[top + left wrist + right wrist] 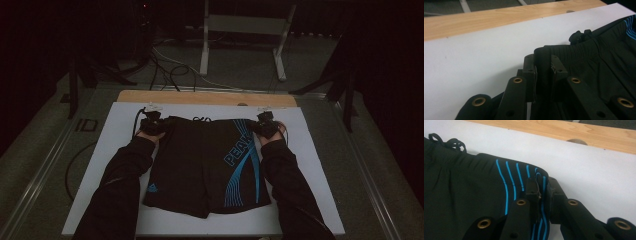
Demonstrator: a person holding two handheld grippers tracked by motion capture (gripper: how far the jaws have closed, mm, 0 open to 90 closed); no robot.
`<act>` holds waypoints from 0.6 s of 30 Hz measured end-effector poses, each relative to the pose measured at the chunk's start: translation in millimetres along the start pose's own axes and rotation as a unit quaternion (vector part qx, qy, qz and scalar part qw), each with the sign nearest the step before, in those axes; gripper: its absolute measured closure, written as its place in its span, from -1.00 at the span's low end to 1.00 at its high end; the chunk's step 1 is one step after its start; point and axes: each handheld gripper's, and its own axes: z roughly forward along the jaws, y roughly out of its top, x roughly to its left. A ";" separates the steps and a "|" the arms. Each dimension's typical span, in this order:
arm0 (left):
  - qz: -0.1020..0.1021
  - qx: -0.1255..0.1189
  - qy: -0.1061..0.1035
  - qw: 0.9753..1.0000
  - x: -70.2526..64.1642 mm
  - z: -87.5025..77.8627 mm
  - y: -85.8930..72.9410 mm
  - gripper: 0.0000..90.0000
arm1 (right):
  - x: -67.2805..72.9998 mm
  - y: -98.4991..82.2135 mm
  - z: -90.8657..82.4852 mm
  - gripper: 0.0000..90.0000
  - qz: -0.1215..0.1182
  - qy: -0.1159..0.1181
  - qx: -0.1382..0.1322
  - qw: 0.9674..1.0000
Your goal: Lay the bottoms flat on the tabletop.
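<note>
Nearby — drawstring, wooden edge — unobstructed.

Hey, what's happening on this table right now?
A person is handling a pair of black shorts with blue stripes, laid flat on a white board. The left tool is shut on the left corner of the waistband, and the right tool is shut on the right corner. In both gripper views the fabric is pinched between the jaws. The drawstring sits at the middle of the waistband. The shorts are not yet folded.
</note>
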 end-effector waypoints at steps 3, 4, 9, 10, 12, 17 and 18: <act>0.007 -0.004 0.003 1.000 0.9 2.4 4.0 0.76 | -1.0 3.9 4.5 0.82 0.002 -0.011 0.001 1.000; 0.009 -0.007 0.004 1.000 0.9 3.3 5.0 0.76 | -2.5 4.7 6.1 0.82 0.002 -0.012 0.002 1.000; 0.013 -0.005 0.016 1.000 0.2 7.7 10.4 0.76 | -4.9 8.0 12.0 0.82 0.013 -0.016 0.005 1.000; 0.011 -0.006 0.019 1.000 0.7 8.2 10.9 0.76 | -6.2 11.8 14.4 0.82 0.018 -0.019 0.005 1.000; 0.006 -0.007 0.022 1.000 2.1 9.7 11.6 0.76 | -5.7 16.3 15.1 0.82 0.024 -0.018 0.004 1.000; 0.000 -0.003 0.027 1.000 4.2 14.0 9.3 0.76 | -3.0 21.7 19.5 0.81 0.014 -0.031 0.012 0.999; 0.000 -0.001 0.026 1.000 4.1 15.8 8.2 0.76 | -2.9 21.4 21.5 0.81 0.017 -0.033 0.016 0.999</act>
